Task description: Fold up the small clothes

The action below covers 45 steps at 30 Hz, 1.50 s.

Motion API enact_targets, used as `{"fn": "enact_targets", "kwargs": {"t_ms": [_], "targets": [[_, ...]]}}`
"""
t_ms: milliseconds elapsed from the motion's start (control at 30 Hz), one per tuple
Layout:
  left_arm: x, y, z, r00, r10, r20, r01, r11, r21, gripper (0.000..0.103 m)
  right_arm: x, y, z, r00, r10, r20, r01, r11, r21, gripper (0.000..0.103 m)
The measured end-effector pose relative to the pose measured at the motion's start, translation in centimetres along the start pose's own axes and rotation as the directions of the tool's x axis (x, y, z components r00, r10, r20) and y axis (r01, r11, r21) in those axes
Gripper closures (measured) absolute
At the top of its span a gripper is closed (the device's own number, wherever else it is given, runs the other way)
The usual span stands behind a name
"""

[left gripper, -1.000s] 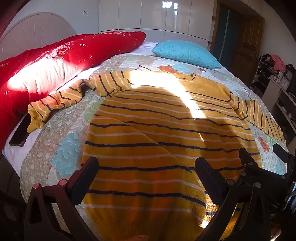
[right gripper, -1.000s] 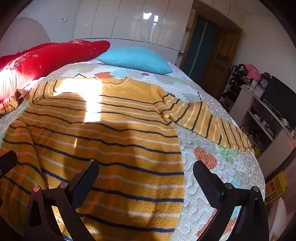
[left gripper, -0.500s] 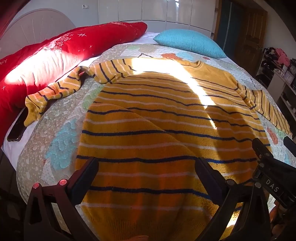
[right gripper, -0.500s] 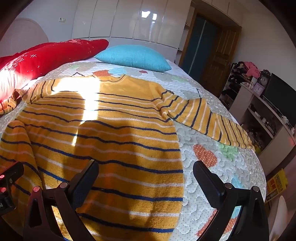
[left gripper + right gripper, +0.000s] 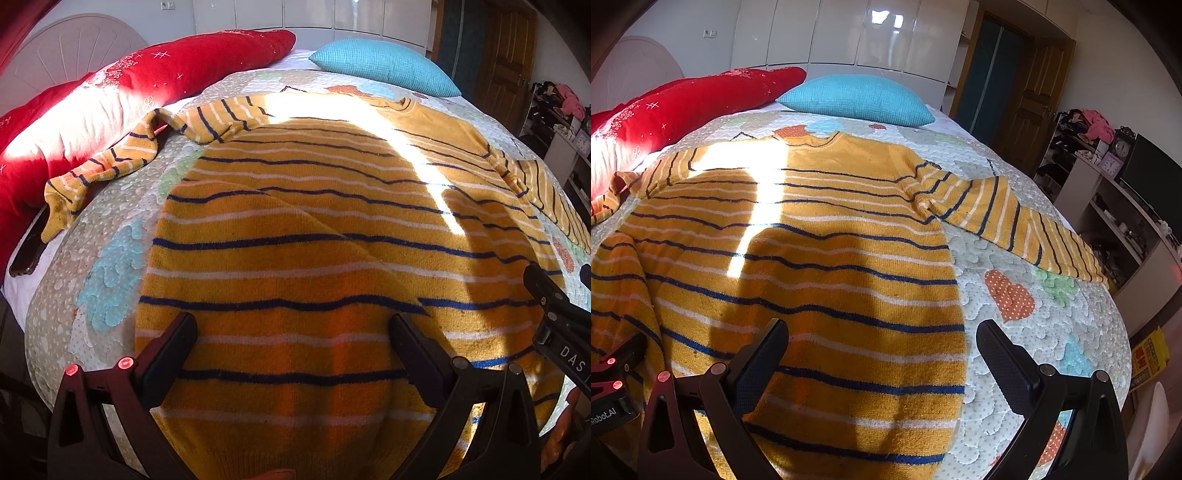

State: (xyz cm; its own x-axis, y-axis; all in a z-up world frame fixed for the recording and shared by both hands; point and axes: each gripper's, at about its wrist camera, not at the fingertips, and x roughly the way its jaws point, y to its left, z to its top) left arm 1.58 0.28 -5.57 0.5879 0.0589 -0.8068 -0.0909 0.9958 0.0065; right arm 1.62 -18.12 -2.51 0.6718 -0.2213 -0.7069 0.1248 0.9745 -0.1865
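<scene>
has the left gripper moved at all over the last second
Yes. The left gripper has moved forward and down toward the sweater: against the blue pillow, the bed now fills more of its view, and the jaws remain open.

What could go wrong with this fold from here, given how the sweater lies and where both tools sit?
1. A diagonal crease already runs across the striped sweater; folding over it would likely lock it in.
2. The far sleeve lies bunched against the red quilt, so it may drag or snag there.
3. The left tool and right tool are open near the hem, close together; they could collide when gripping.
</scene>
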Motion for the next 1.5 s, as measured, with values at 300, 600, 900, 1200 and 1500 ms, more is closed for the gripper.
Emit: {"fn": "enact_targets", "kwargs": {"t_ms": [300,600,900,1200,1500], "targets": [[0.4,0.2,0.1,1.000,0.001,-0.001,-0.001,1.000,-0.001,0.000,0.5,-0.1,-0.3,1.000,0.004,-0.018,-0.004,1.000,0.002,0.000],[0.9,0.5,0.0,1.000,-0.012,-0.004,0.012,1.000,-0.008,0.000,0.6,0.0,-0.3,1.000,0.004,-0.018,-0.004,1.000,0.002,0.000],[1.0,0.4,0.2,1.000,-0.020,-0.023,0.021,1.000,0.015,0.000,0.7,0.1,-0.2,1.000,0.002,-0.025,-0.002,1.000,0.000,0.000],[0.4,0.4,0.2,1.000,-0.025,0.009,0.024,0.999,0.025,0.000,0.4,-0.1,-0.1,1.000,0.002,-0.015,-0.002,1.000,0.001,0.000],[-5.0,0.7,1.5,0.993,-0.037,0.115,0.037,0.999,0.004,0.000,-1.4,-0.3,0.5,1.000,-0.008,0.027,0.008,1.000,0.003,0.000]]}}
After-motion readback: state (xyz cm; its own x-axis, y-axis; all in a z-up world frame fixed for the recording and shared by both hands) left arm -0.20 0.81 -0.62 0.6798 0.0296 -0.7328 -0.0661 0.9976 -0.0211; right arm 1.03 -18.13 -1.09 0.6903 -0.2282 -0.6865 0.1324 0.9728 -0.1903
